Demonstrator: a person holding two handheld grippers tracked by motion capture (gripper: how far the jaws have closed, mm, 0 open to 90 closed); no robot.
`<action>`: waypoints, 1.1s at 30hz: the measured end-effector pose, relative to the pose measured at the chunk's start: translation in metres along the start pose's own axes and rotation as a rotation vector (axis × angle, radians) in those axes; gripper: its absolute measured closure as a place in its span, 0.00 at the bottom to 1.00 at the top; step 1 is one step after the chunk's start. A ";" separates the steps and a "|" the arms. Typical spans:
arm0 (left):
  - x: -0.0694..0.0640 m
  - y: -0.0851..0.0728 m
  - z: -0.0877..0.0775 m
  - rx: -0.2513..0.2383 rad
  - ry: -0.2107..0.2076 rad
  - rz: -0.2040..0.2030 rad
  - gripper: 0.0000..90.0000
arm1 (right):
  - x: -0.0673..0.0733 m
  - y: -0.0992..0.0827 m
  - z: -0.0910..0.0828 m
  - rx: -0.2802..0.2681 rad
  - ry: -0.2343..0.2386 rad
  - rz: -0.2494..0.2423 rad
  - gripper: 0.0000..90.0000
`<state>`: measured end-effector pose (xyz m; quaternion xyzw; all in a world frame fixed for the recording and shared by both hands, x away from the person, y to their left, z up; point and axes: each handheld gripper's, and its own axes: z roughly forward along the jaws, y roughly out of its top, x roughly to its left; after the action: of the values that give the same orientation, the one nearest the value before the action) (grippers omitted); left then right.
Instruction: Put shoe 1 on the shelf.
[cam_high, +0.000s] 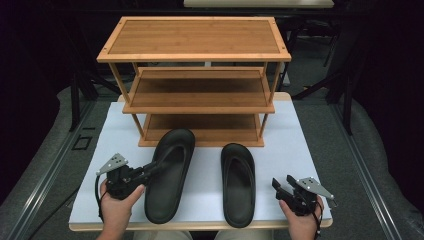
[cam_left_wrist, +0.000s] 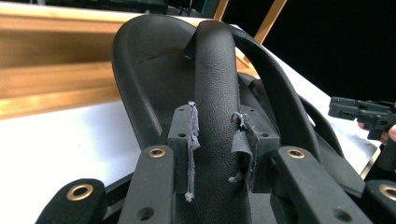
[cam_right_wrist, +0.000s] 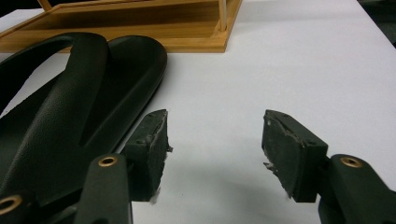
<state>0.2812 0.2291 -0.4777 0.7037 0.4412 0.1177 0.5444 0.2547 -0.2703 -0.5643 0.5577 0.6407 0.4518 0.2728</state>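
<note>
High view: left tongs (cam_high: 154, 168) clamp the left slipper's (cam_high: 169, 175) strap, toe toward the rack (cam_high: 195, 80); right tongs (cam_high: 283, 184) gape.

two black slippers (cam_high: 170, 175) (cam_high: 238, 184), one three-tier wooden rack (cam_high: 195, 50), two hand-held tools (cam_high: 152, 170) (cam_high: 283, 184)

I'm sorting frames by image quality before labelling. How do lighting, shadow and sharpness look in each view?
High view: white table top brightly lit, surroundings nearly black, picture soft. Left gripper view: strap of the black rubber flip-flop fairly sharp between the left gripper pads, wooden three-tier rack blurred. Right gripper view: faint shadow under the open right gripper, table washed out.
</note>
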 end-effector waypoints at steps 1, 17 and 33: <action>0.001 0.002 -0.004 -0.006 0.004 0.002 0.77 | 0.000 0.000 0.000 0.000 -0.001 -0.001 0.45; 0.004 0.030 -0.048 -0.037 -0.007 -0.003 0.77 | 0.001 -0.001 0.001 -0.010 -0.006 0.007 0.45; -0.001 0.065 -0.054 -0.051 -0.012 0.004 0.77 | 0.000 -0.001 0.001 -0.022 -0.008 0.007 0.45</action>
<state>0.2776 0.2624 -0.4005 0.6913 0.4333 0.1257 0.5644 0.2550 -0.2697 -0.5659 0.5587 0.6325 0.4576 0.2799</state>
